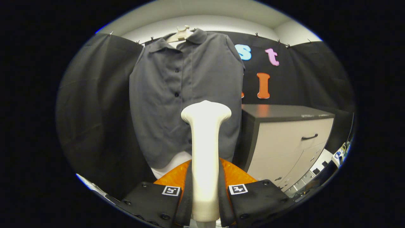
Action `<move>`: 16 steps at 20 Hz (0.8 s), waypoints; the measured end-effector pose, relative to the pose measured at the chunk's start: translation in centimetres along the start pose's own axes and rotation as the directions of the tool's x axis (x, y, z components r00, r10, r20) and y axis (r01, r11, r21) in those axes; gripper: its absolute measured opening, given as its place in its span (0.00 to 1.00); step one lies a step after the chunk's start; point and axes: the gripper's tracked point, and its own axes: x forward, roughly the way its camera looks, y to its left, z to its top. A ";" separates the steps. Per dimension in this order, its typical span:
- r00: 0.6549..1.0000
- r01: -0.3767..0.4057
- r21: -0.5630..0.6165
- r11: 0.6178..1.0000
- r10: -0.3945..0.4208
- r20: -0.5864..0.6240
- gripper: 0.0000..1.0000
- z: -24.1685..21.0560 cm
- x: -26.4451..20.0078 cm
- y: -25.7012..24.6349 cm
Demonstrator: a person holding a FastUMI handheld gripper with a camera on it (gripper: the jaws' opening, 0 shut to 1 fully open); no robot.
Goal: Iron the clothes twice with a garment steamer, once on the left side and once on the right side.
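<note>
At the bottom centre of the frame our gripper [205,196] pinches the handle of the steamer [205,142], both fingers pressed against it, so its wide head stands upright and faces the shirt [164,104]. The shirt fills the upper middle, hung on a hanger [180,33] against the black cloth. It is grey, buttoned, collared and fairly smooth. A cabinet [284,136] stands at right.

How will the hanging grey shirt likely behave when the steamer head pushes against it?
The shirt probably yields and swings, since it hangs from one hanger. Its soft folds suggest floppy, light cloth. The tongs grip the steamer.
</note>
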 end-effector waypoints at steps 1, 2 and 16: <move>0.999 -0.016 0.002 1.000 0.015 0.040 0.42 2.0 -0.1 0.7; 0.997 -0.030 0.005 1.000 0.029 0.077 0.42 3.8 -0.1 1.4; 0.958 -0.209 -0.091 0.974 0.222 0.183 0.42 14.6 5.4 13.5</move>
